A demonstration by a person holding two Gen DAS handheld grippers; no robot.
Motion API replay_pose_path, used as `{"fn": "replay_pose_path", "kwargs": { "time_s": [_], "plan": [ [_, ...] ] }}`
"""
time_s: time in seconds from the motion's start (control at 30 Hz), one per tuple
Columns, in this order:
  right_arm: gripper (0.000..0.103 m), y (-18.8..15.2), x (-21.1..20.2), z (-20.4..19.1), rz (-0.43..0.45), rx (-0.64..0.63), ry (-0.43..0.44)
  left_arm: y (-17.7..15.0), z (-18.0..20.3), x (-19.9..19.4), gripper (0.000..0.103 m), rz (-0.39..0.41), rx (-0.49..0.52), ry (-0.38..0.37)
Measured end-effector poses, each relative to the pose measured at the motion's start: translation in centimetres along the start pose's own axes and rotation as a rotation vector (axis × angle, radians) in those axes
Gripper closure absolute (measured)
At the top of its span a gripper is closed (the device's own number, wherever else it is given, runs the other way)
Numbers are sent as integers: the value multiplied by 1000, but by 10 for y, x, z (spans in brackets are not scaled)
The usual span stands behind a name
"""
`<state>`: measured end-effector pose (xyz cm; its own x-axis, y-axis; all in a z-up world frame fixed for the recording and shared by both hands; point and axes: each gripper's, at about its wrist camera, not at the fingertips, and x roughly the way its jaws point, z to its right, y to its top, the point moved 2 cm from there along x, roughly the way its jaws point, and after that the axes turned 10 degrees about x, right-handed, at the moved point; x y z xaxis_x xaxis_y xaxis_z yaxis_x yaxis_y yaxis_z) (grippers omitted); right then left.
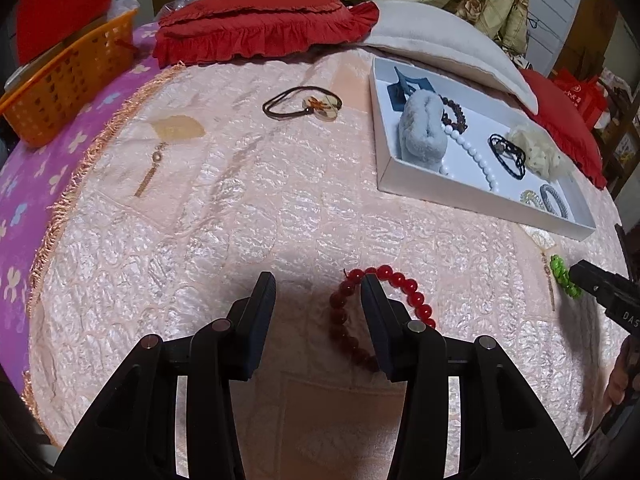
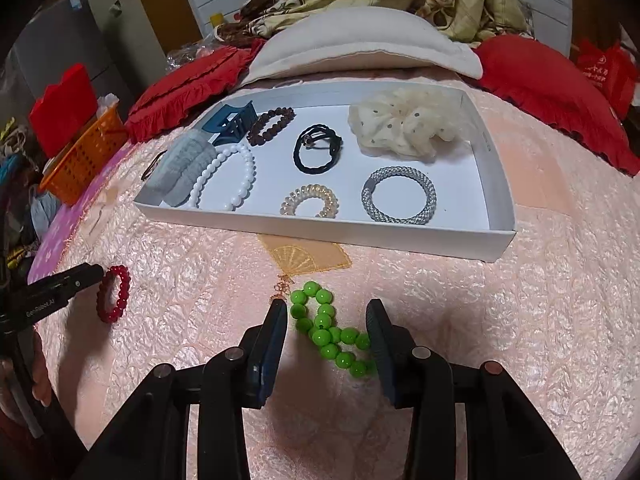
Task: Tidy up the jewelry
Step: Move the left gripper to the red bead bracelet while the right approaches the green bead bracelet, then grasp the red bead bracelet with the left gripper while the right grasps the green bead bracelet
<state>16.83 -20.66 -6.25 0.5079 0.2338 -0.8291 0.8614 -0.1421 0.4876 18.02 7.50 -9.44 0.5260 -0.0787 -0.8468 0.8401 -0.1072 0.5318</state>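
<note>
Green beads lie between the parted fingers of the right gripper, just in front of the white tray, their string running slantwise toward the right finger, unpinched. Left of them, the left gripper, jaws apart, straddles one side of the red bracelet; contact seems absent.
</note>
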Motion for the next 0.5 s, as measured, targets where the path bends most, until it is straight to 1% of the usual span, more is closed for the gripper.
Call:
{"fn": "replay_pose_path", "kwargs": {
  "time_s": [0.23, 0.27, 0.3, 0.37, 0.4, 0.47, 0.5],
  "plan": [
    [65, -7, 2, -3, 3, -12, -9, -7, 2, 6, 59, -14, 14, 1],
    [66, -9, 2, -4, 8, -19, -11, -8, 3, 6, 59, -13, 20, 3],
    [69, -10, 2, -6, 3, -25, -12, -8, 4, 6, 59, -13, 26, 2],
    [71, -12, 5, -9, -13, -26, -4, -9, 6, 6, 60, -12, 36, 4],
    [72, -14, 6, -11, -19, -30, -1, -10, 7, 6, 62, -11, 38, 2],
    [75, -17, 8, -15, -27, -38, -3, -11, 8, 5, 84, -9, 40, 9],
    [75, -18, 9, -16, -29, -35, 2, -11, 8, 5, 88, -10, 40, 6]
  ]
}}
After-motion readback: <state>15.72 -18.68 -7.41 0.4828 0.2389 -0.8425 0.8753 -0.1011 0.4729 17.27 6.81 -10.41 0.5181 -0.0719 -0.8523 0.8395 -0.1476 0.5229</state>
